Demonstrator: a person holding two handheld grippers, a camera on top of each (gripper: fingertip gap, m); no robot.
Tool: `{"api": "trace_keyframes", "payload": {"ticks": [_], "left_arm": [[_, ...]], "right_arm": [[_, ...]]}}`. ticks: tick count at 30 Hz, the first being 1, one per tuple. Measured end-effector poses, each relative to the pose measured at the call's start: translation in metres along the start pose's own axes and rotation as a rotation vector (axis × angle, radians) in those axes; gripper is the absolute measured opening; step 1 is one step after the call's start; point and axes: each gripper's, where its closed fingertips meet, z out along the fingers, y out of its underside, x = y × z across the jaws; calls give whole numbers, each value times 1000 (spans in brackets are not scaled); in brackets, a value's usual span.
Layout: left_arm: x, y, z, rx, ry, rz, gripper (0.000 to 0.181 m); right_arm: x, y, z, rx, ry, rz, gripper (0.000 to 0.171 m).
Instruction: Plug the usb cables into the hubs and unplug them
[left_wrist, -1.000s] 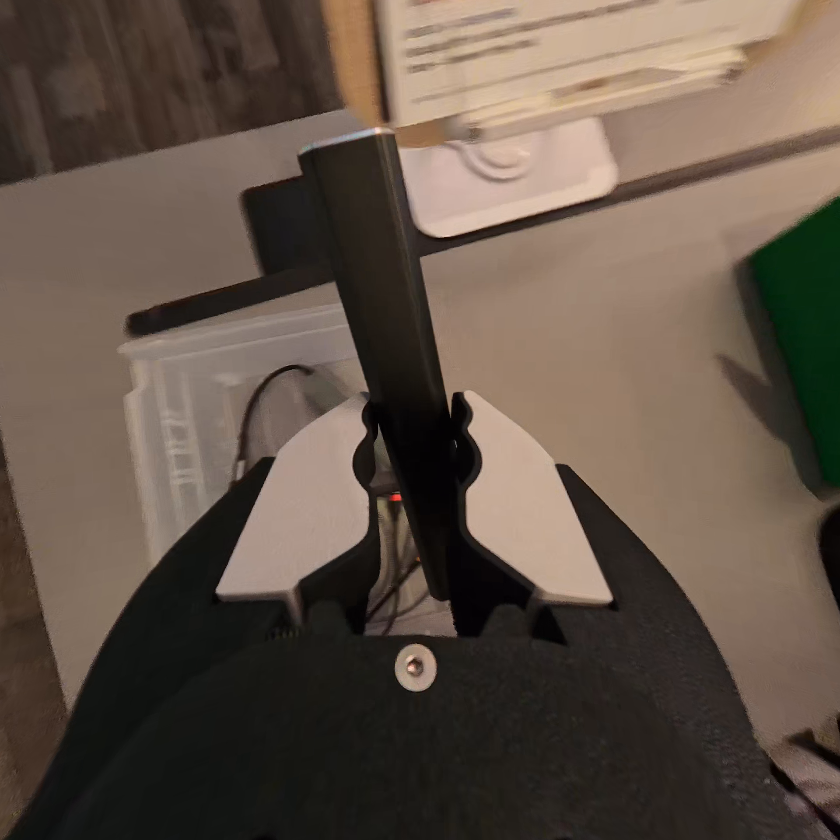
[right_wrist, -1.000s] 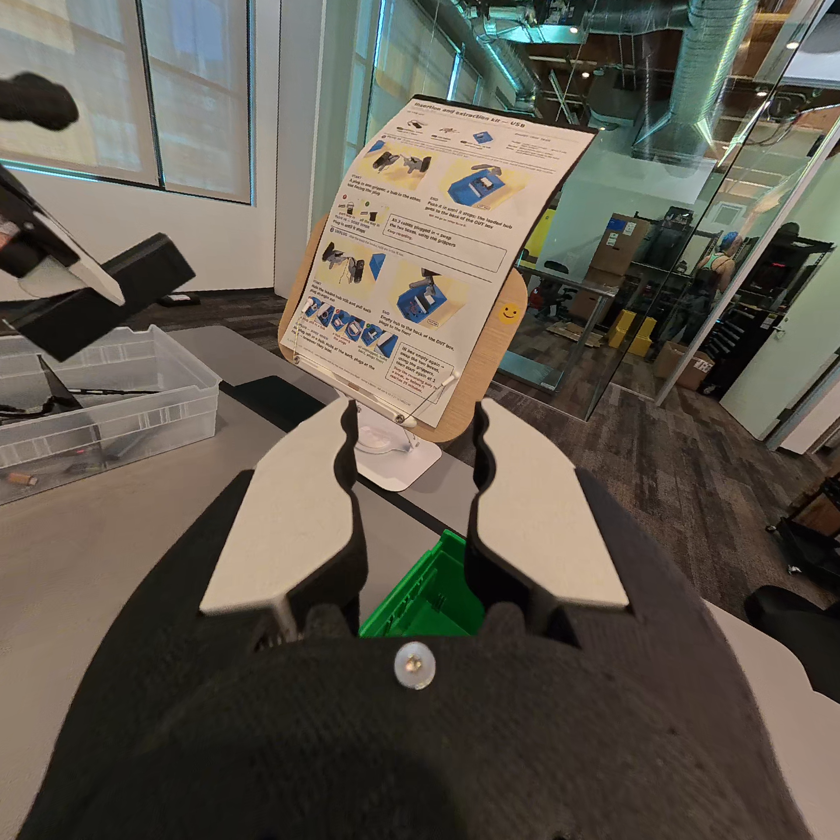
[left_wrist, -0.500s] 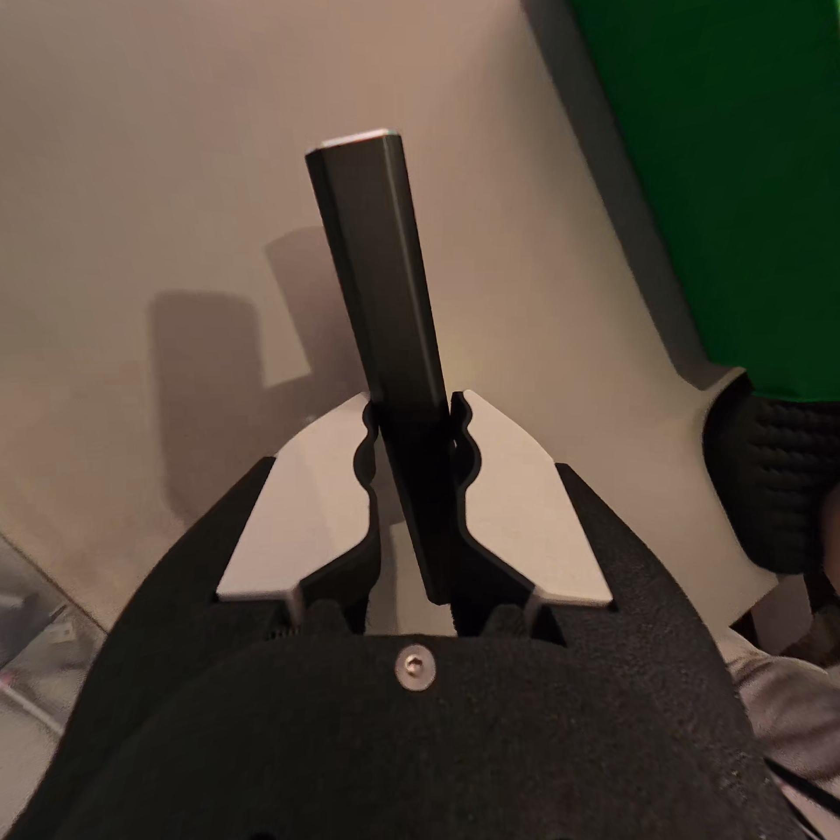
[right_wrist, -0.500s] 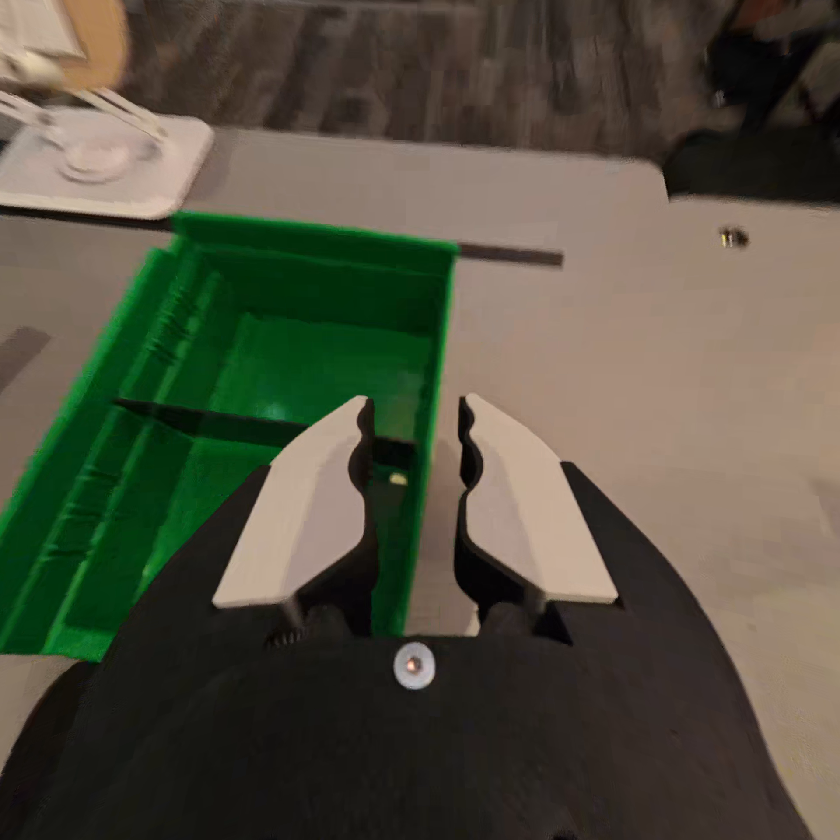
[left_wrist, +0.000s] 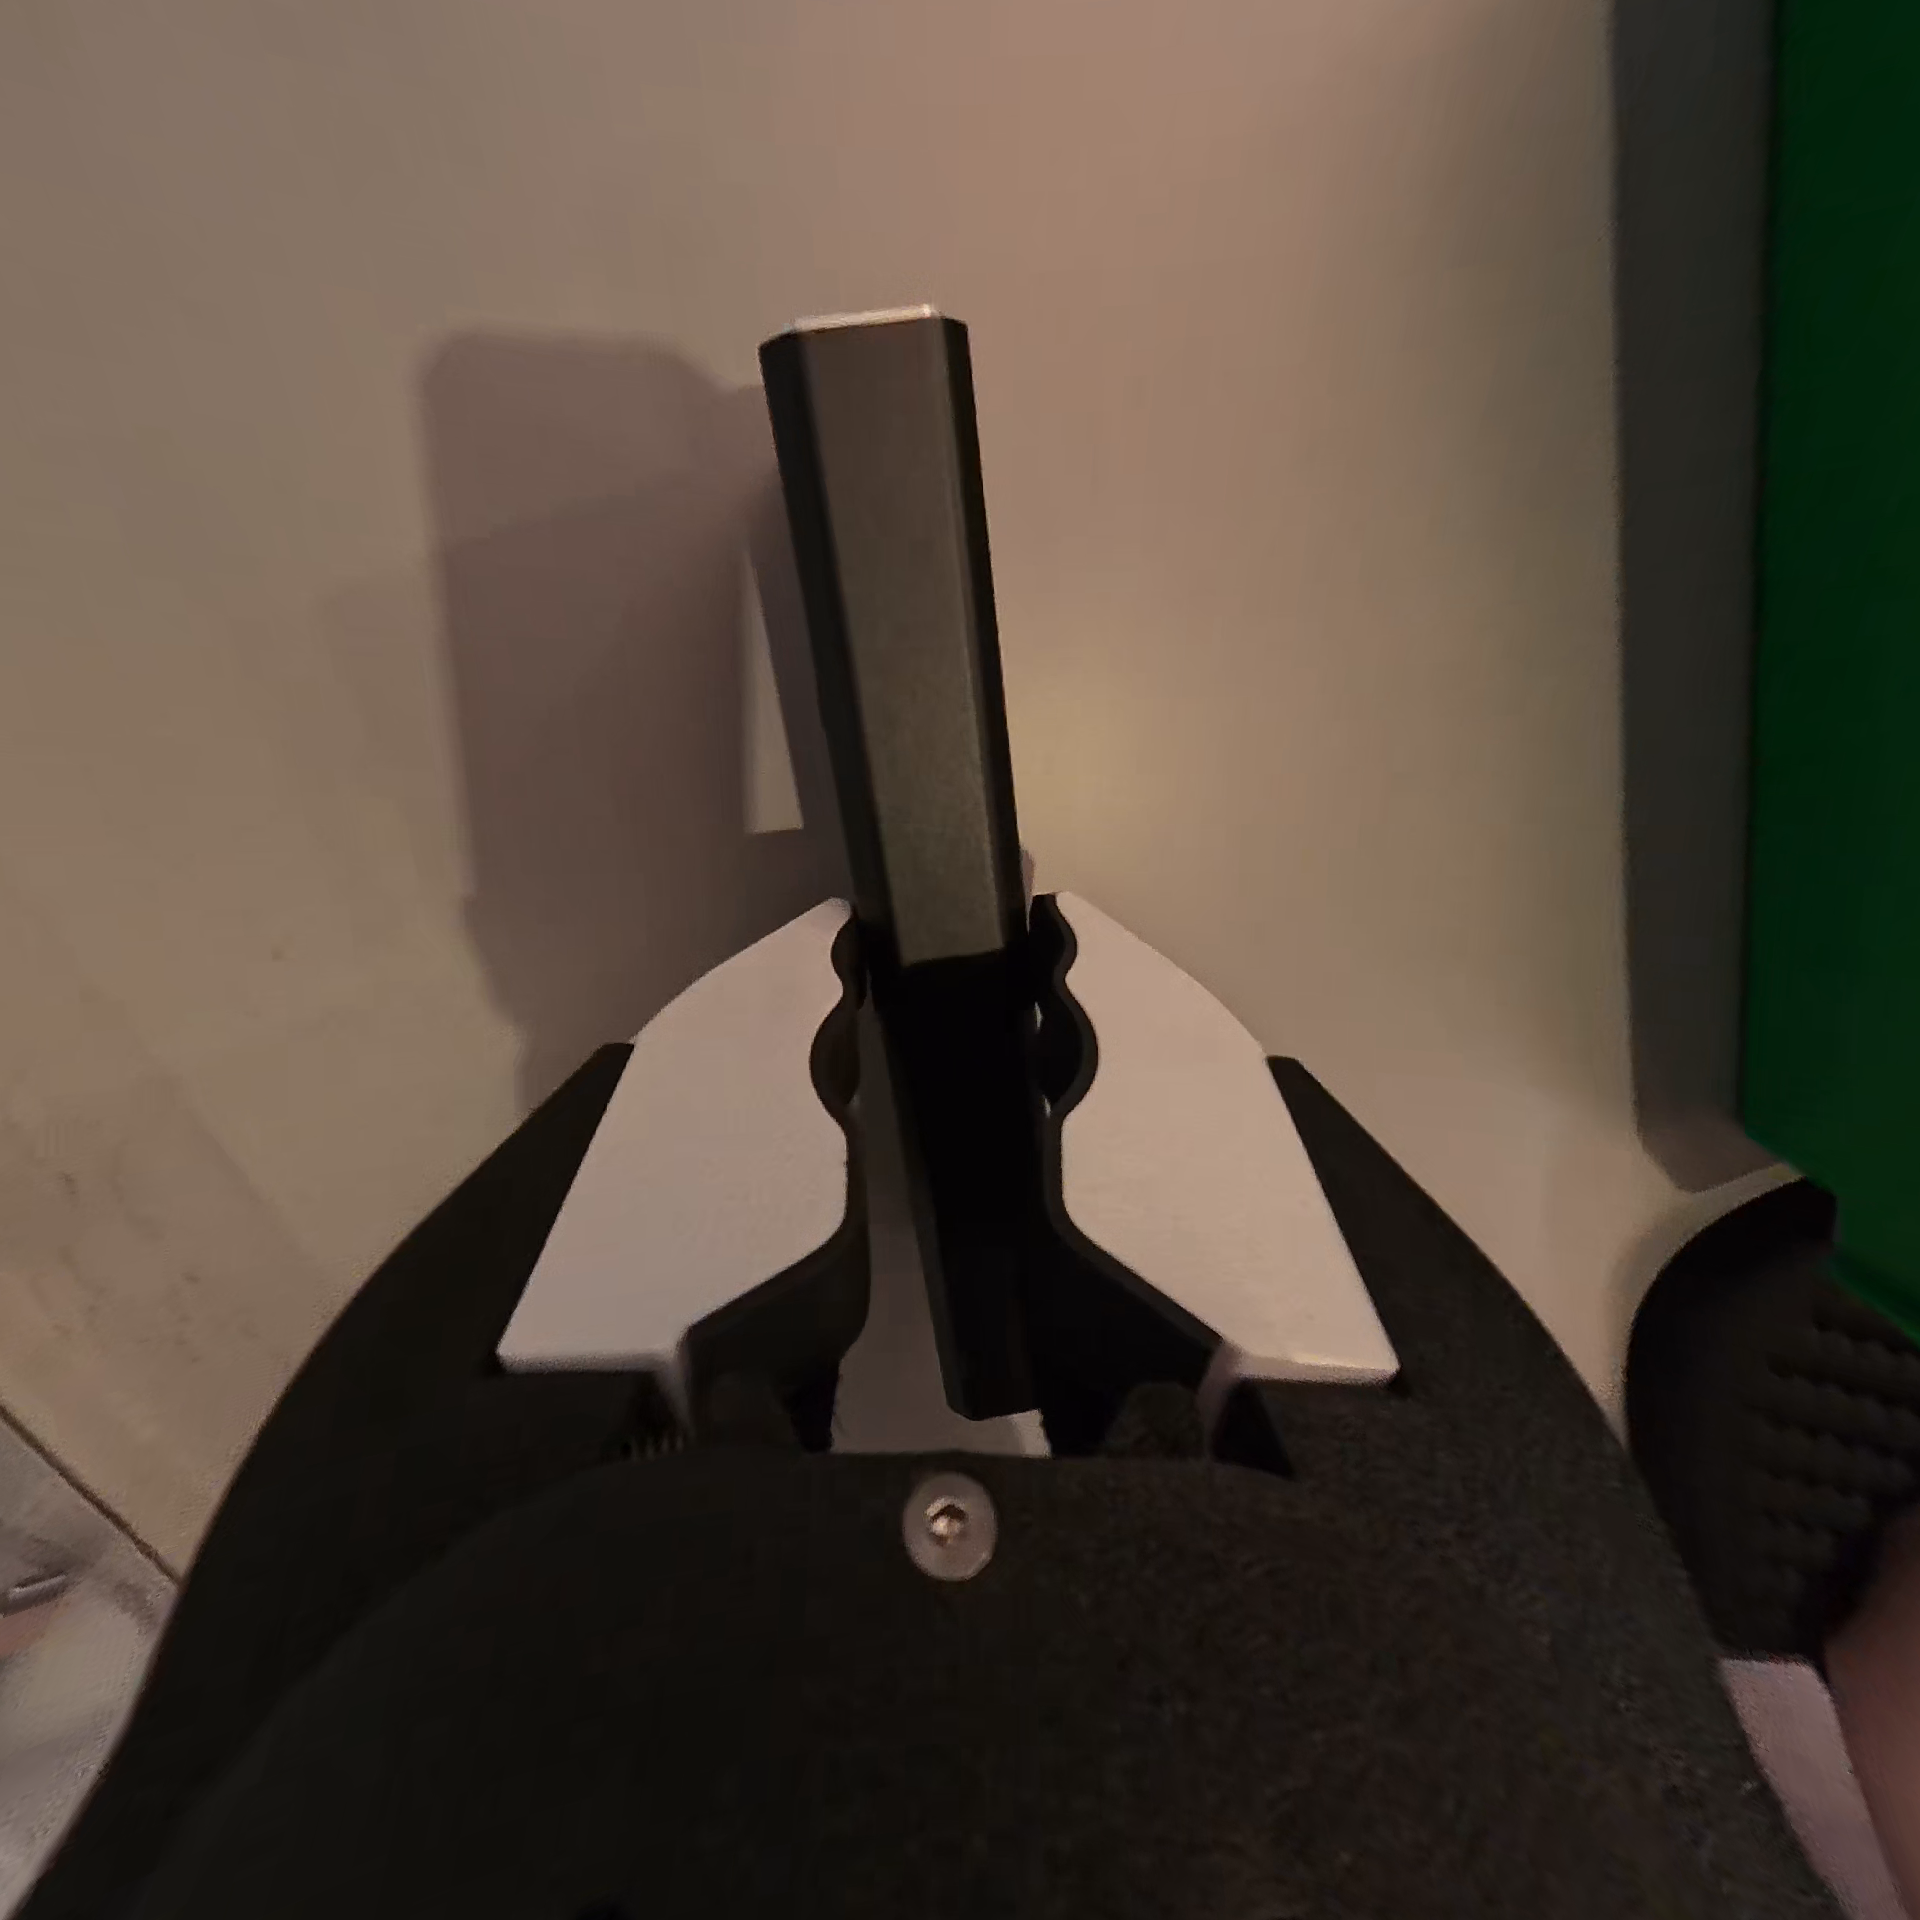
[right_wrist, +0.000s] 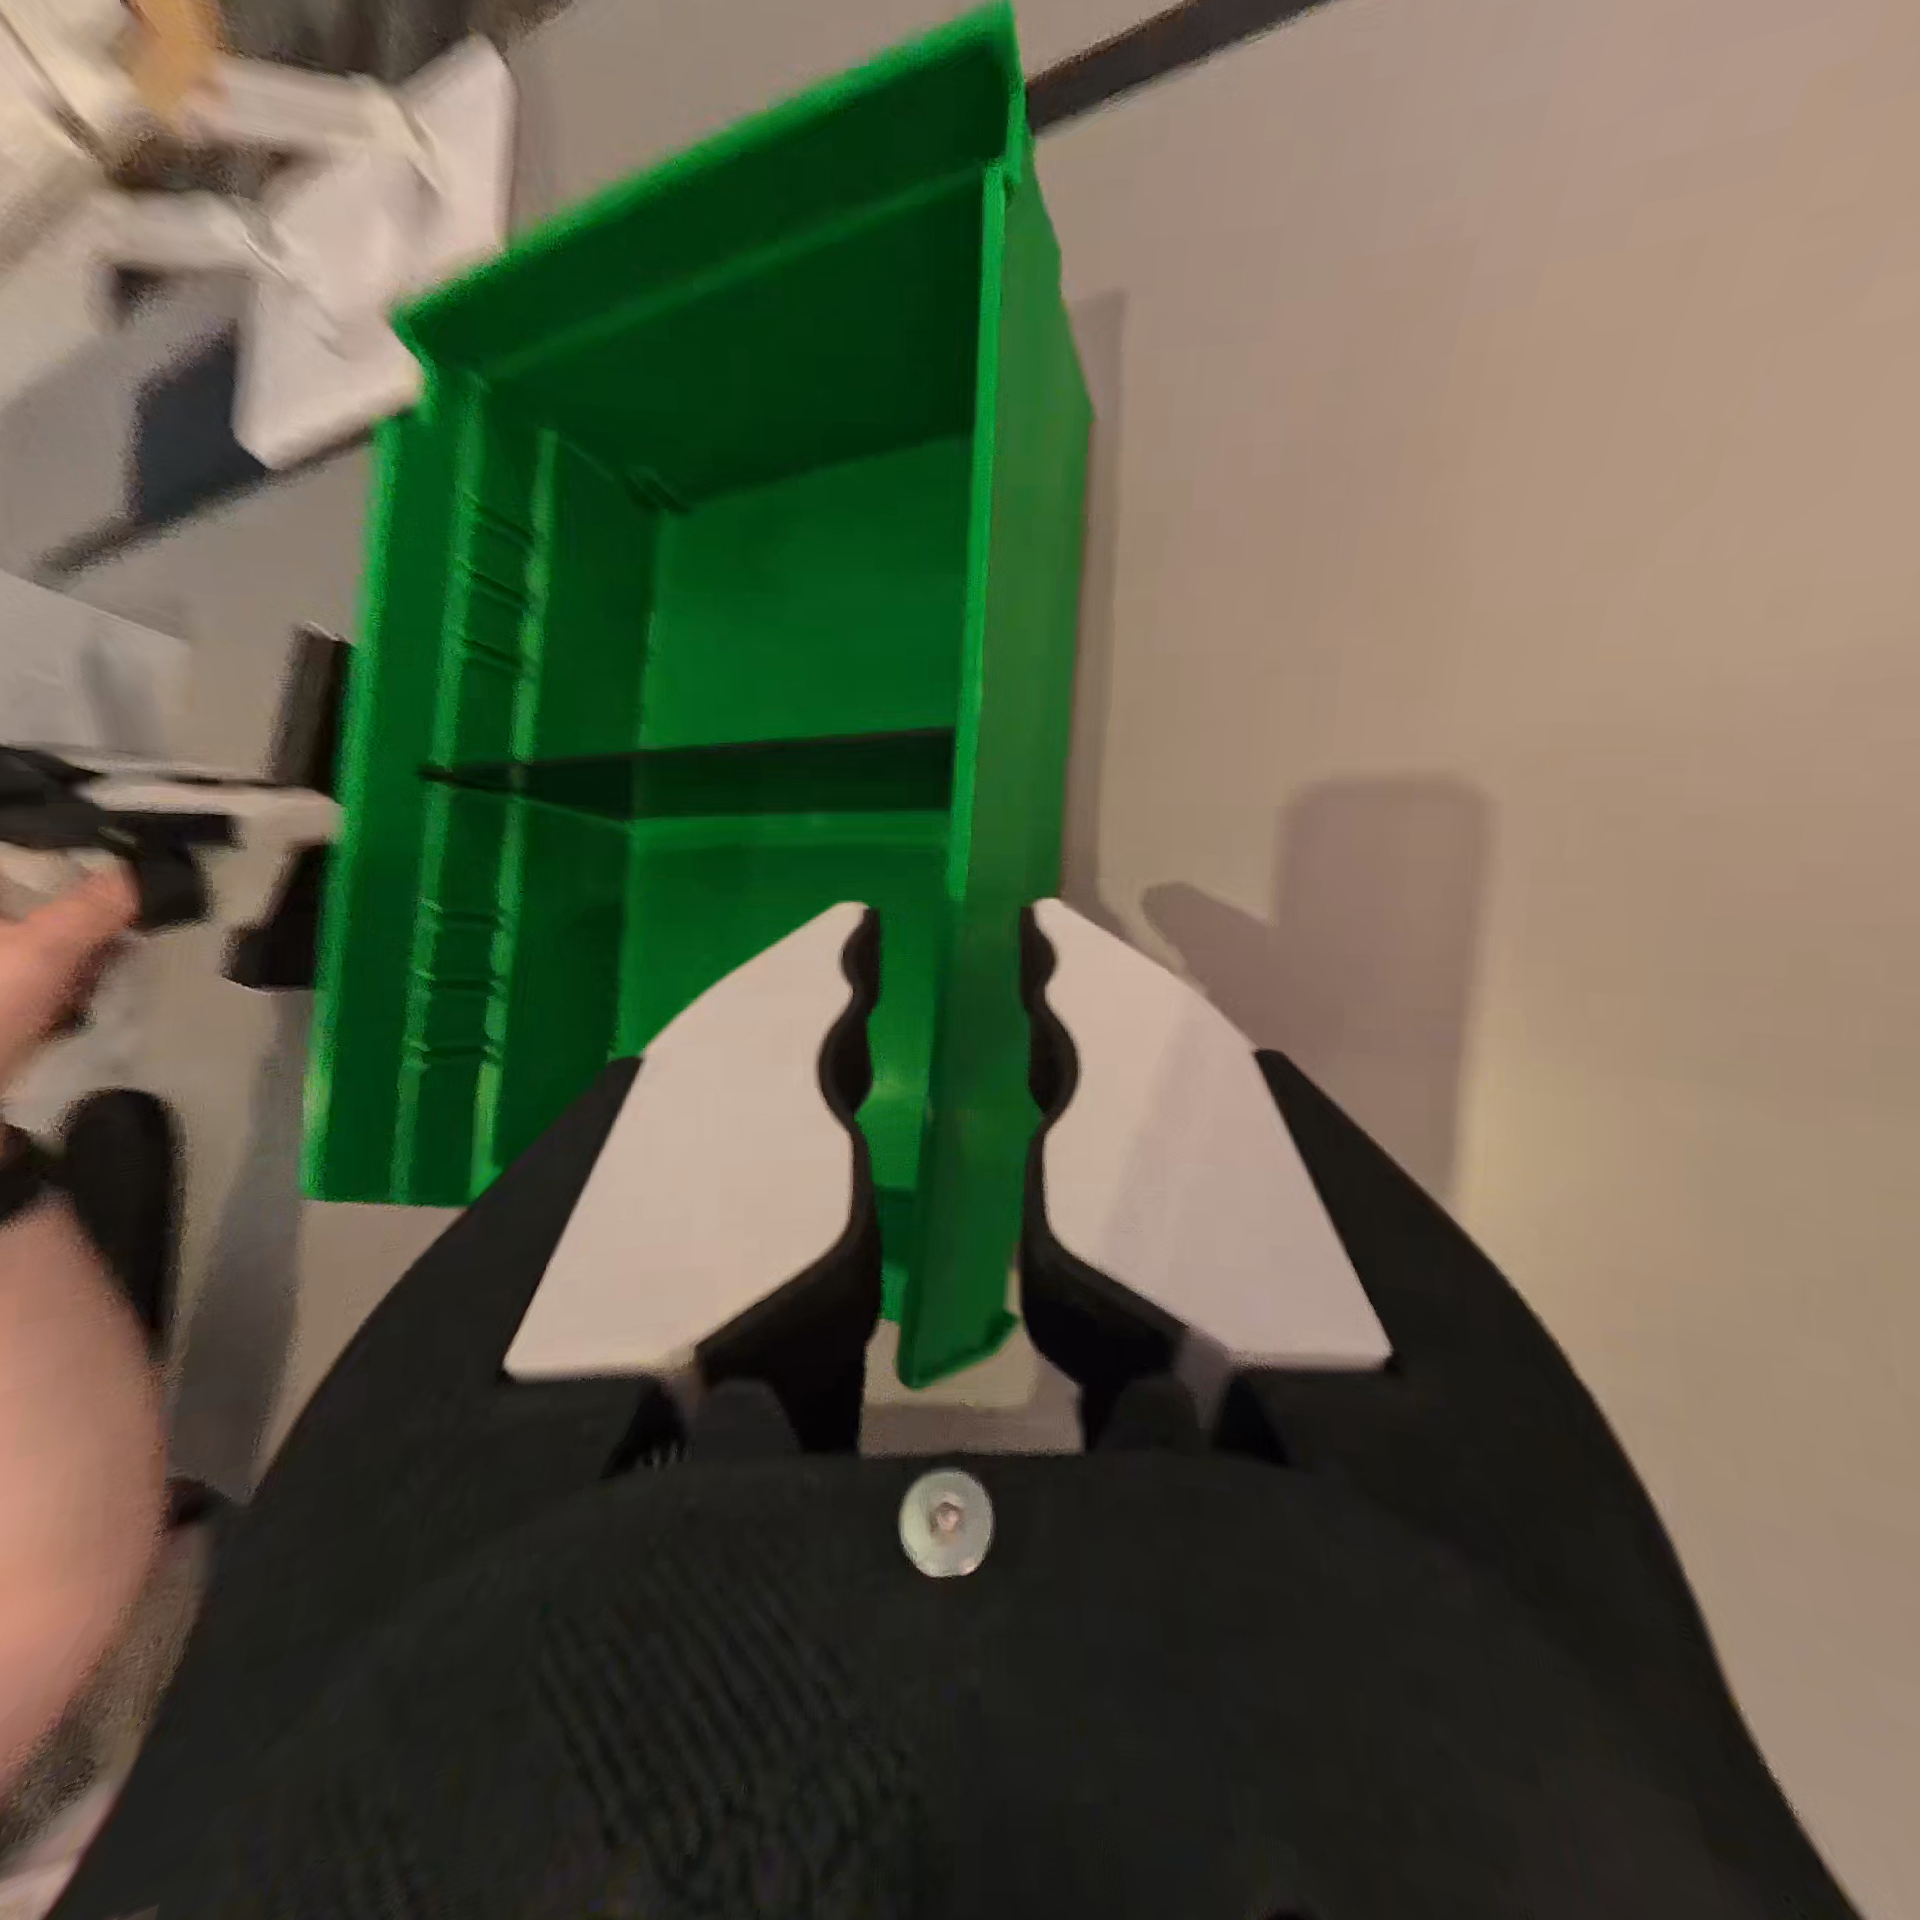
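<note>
My left gripper (left_wrist: 948, 925) is clamped on a dark hub (left_wrist: 904, 665), which points to 12 o'clock over the grey table (left_wrist: 312, 416). The green bin (left_wrist: 1849, 520) edge lies at 3 o'clock. My right gripper (right_wrist: 951, 925) has its jaws a little apart around the near wall of the green bin (right_wrist: 727, 582); I cannot tell if they press it.

Two matching handheld grippers
Left gripper (left_wrist: 948, 925) and right gripper (right_wrist: 951, 925): textured black bodies, pale grey fingers, silver screw at six o'clock.
</note>
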Motion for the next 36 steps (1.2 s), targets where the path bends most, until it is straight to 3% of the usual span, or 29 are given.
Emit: {"api": "trace_keyframes", "payload": {"ticks": [3,4,6,12,14,20,24,29,32,34,36], "left_arm": [[8,-7,4,13,21,-41,34],[13,-7,6,6,44,-34,41],[17,-6,8,3,51,-7,48],[19,-9,2,71,117,-15,50],[25,-11,-6,115,185,-26,60],[23,-14,-75,333,288,27,65],[-45,-10,-154,493,111,13,75],[-202,31,-227,615,-214,-180,82],[-290,96,-209,462,-249,-392,79],[-328,125,-190,416,-159,-539,77],[-352,146,-175,435,-38,-674,59]], "right_arm": [[16,22,14,-170,179,-127,39],[15,28,20,-221,183,-159,34],[9,36,30,-289,156,-190,9],[17,13,26,-183,198,-130,5],[17,13,24,-179,195,-123,6],[16,14,20,-174,190,-92,18],[11,18,20,-206,197,-111,20],[14,34,23,-316,242,-119,20],[15,31,20,-319,288,-89,22],[17,23,14,-284,353,-72,23],[12,12,9,-237,401,-86,25]]}}
